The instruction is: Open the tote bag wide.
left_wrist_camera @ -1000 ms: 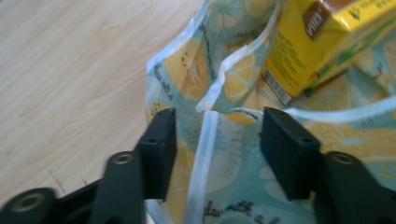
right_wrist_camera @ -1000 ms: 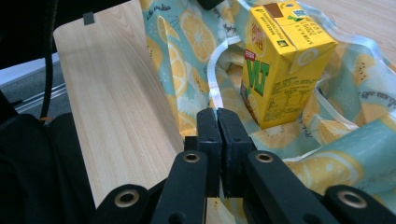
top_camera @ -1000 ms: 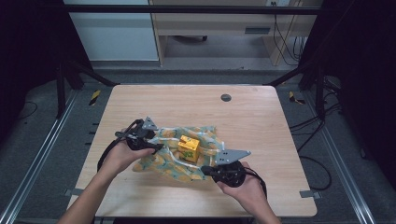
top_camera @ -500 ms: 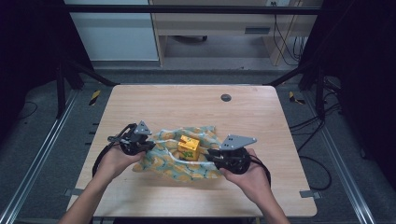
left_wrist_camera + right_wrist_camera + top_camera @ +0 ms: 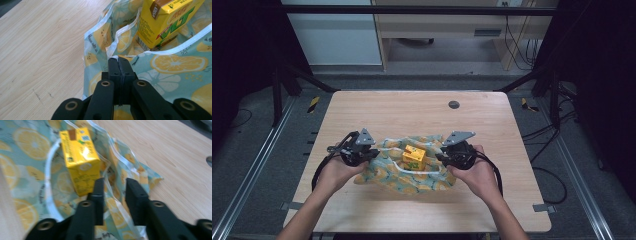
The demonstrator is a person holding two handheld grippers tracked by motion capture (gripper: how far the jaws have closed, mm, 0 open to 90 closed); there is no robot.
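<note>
A bag [image 5: 412, 175] is lying on the near half of the counter [image 5: 412, 115], with a carton [image 5: 414, 157] sitting on its middle. The left gripper [image 5: 368, 155] is sitting at the bag's left edge, the right gripper [image 5: 441, 157] at its right edge.

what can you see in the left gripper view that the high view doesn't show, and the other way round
Left gripper view: the left gripper's fingers pressed together on the white hem of the lemon-print bag, and the print on the yellow drink carton. High view: both hands, the right gripper at the bag's other side, and a dark round spot on the table. Both: bag, carton, wooden tabletop.
</note>
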